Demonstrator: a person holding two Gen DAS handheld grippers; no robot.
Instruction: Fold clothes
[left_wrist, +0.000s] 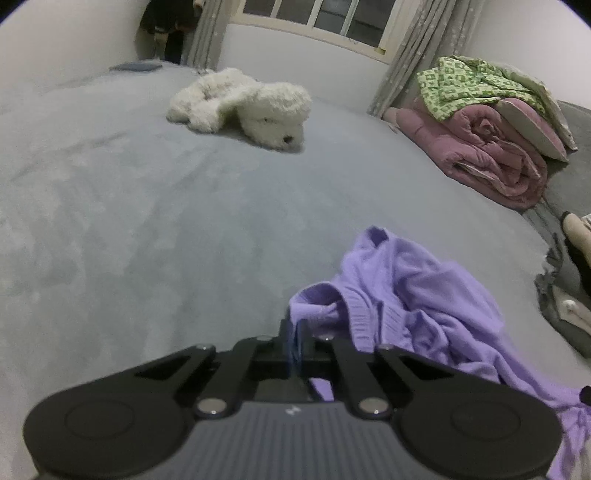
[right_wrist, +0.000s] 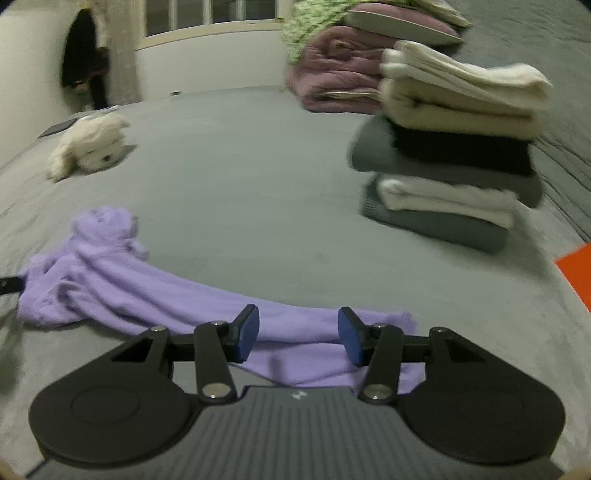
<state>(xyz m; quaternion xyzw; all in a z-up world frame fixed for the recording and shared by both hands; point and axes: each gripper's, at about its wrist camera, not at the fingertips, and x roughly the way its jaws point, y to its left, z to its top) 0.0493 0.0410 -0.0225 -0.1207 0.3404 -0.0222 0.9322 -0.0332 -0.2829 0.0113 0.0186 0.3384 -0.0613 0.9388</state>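
Observation:
A crumpled lilac knit sweater (left_wrist: 417, 299) lies on the grey bed. My left gripper (left_wrist: 295, 332) is shut on the sweater's ribbed edge, and the fabric bunches over its fingertips. In the right wrist view the same sweater (right_wrist: 122, 288) stretches from the left toward the middle. My right gripper (right_wrist: 297, 332) is open, its blue pads (right_wrist: 247, 332) spread just above the sweater's near end, touching nothing.
A white plush dog (left_wrist: 243, 107) lies farther up the bed. A rolled pink quilt with green patterned cloth (left_wrist: 495, 147) sits at the far right. A stack of folded cream and grey clothes (right_wrist: 450, 147) stands to the right. An orange object (right_wrist: 576, 280) lies at the bed's right edge.

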